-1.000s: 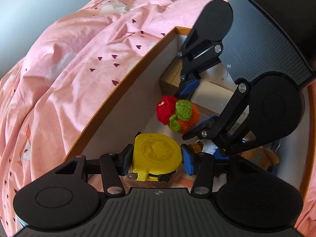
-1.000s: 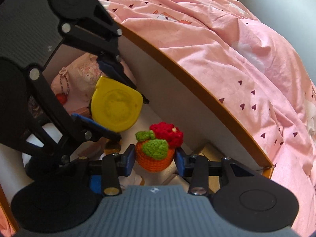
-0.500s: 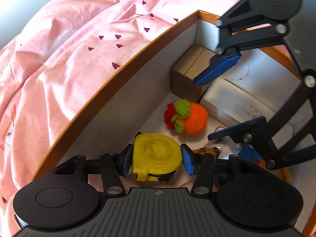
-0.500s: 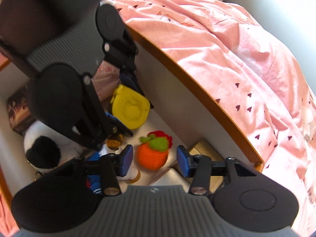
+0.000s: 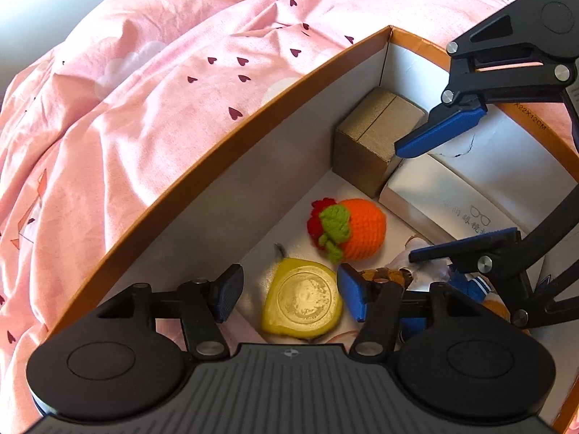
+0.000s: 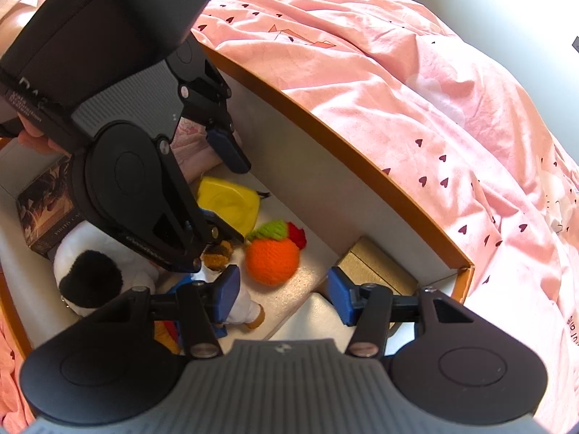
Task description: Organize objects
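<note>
Left wrist view: one open cardboard box, orange rim, white inside, resting on a bed with one pink heart-print duvet.
Left tongs: jaws apart, just been opening; one yellow tape measure lies flat on the box floor between them, the right pad just beside it, the left pad clear of it.
Right tongs: seen at right, jaws apart, nothing between them, above the box contents.
Knitted fruit: one, orange with green leaves and a red tuft, on the box floor just beyond the tape measure.
Brown carton: one, in the far corner of the box.
White case: one, printed with a spectacles outline, just right of the brown carton.
Right wrist view: right tongs apart, just been opening, the knitted fruit lying free beyond them.
Plush toys: one black-and-white; one small doll in blue and white, at near left.
Photo box: one, dark, far left.
Hand: one, partly visible behind the left tongs.
</note>
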`<state>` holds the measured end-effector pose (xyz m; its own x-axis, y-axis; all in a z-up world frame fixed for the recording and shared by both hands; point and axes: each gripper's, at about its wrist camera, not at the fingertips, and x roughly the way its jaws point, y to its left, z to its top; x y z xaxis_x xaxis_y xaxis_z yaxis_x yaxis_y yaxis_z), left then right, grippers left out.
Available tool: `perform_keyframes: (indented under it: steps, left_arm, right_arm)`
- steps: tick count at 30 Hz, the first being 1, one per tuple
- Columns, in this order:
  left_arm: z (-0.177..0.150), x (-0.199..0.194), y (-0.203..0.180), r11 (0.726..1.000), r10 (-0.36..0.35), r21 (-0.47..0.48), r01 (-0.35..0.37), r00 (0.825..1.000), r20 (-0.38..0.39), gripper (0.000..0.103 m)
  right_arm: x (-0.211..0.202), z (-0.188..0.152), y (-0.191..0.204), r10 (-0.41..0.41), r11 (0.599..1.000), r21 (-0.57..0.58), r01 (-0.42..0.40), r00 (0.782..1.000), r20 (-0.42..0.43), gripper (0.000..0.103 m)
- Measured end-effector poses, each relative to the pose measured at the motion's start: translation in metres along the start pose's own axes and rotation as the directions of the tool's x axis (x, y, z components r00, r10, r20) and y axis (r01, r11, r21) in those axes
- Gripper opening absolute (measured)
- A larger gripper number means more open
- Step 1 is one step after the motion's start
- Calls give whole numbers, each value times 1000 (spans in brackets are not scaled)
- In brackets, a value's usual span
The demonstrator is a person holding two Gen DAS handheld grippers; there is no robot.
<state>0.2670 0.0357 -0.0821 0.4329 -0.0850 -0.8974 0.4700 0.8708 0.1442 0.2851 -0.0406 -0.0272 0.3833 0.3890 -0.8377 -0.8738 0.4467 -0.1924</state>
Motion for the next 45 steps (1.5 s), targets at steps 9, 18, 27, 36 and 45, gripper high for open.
perform_keyframes:
  steps: [9,18,27,36,45]
  left_arm:
    - [-21,-53,-14,997,62,-58,-58,995,76,74]
    - [-22,-106,-27,959,200,-238,-155,963,180,74]
    - [-72,-161,-56,825,398,-536,-180,859,323,86]
    - [-109,-169,-79,753,488,-629,-195,806,334,88]
    - [-135,-146,-79,722,460,-671,-169,841,283,89]
  right_arm:
    - [-31,-6,5,18,995,101,-23,999,42,62]
    - [-74,-15,19,-14,957,291,-12,996,88,69]
    - [-109,-44,59,-147,851,524,35,974,174,75]
    - [-134,-82,97,-288,723,688,57,931,226,78]
    - [-121,-102,125,-381,691,713,116,897,223,83]
